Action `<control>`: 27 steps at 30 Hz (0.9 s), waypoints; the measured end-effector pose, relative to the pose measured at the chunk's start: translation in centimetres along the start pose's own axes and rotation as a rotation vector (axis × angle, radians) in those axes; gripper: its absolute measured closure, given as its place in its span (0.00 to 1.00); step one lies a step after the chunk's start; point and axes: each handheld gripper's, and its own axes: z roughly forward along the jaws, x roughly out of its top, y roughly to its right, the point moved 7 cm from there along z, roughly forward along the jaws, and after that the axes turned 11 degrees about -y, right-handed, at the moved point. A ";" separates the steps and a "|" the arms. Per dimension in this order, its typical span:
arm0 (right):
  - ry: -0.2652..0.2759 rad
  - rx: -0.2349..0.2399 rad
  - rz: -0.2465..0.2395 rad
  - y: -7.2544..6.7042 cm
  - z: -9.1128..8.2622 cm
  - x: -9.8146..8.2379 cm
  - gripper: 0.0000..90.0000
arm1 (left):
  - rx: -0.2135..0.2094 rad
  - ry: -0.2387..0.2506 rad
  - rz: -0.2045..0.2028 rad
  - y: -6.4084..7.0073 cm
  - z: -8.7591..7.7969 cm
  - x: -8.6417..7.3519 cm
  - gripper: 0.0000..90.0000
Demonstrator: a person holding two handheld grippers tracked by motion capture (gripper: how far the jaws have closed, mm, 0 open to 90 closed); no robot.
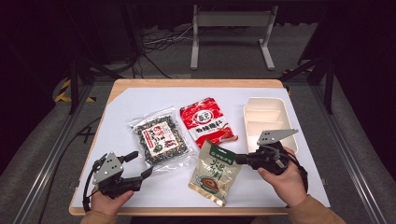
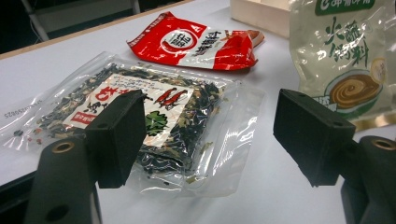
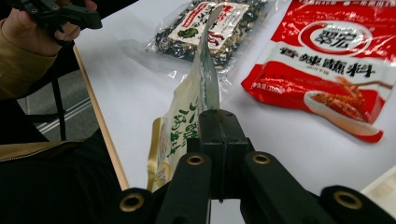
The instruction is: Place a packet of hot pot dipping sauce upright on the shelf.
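1. High view: the right gripper (image 1: 239, 159) is clenched on the green sauce packet (image 1: 215, 173), lifting its edge off the bench (image 1: 140, 100).
2. Left gripper (image 1: 142, 164) waits released.
3. Probably left: placing it in the tray (image 1: 268, 105).

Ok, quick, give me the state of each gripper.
Left gripper: open, holding nothing, beside the clear seasoning packet.
Right gripper: shut on the edge of the green-and-cream sauce packet.

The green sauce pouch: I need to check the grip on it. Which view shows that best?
The right gripper view: the right gripper pinches the green sauce pouch by its edge. The high view shows its whole front; the left gripper view, its face.
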 end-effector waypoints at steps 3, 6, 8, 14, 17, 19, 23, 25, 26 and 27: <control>0.004 -0.017 -0.029 -0.5 -0.6 0.6 1.00 | 0.001 0.000 0.000 0.0 0.0 0.0 0.29; 0.008 -0.028 -0.058 -1.0 -1.2 1.1 1.00 | 0.002 0.000 -0.001 -0.1 0.0 0.0 0.29; 0.009 -0.041 -0.076 -1.3 -1.6 1.4 1.00 | 0.003 0.000 -0.001 -0.1 -0.1 0.0 0.29; 0.009 -0.081 -0.118 -1.5 -2.6 2.1 1.00 | 0.007 -0.004 -0.003 -0.3 0.0 -0.1 0.29; 0.020 -0.102 -0.124 -1.2 -3.2 2.5 1.00 | 0.009 -0.003 -0.014 -0.4 -0.1 -0.2 0.29; 0.024 -0.107 -0.122 -1.1 -3.4 2.6 1.00 | 0.010 -0.004 -0.014 -0.5 0.0 -0.2 0.29; 0.038 -0.140 -0.121 -0.7 -4.2 3.2 1.00 | 0.023 -0.016 -0.012 -0.9 0.1 -0.4 0.29; 0.045 -0.151 -0.121 -0.6 -4.6 3.5 1.00 | 0.025 -0.018 -0.021 -1.0 0.1 -0.5 0.29; 0.048 -0.154 -0.123 -0.5 -4.7 3.6 1.00 | 0.028 -0.019 -0.025 -1.1 0.1 -0.6 0.29; 0.052 -0.160 -0.126 -0.4 -5.0 3.8 1.00 | 0.028 -0.019 -0.025 -1.1 0.1 -0.6 0.29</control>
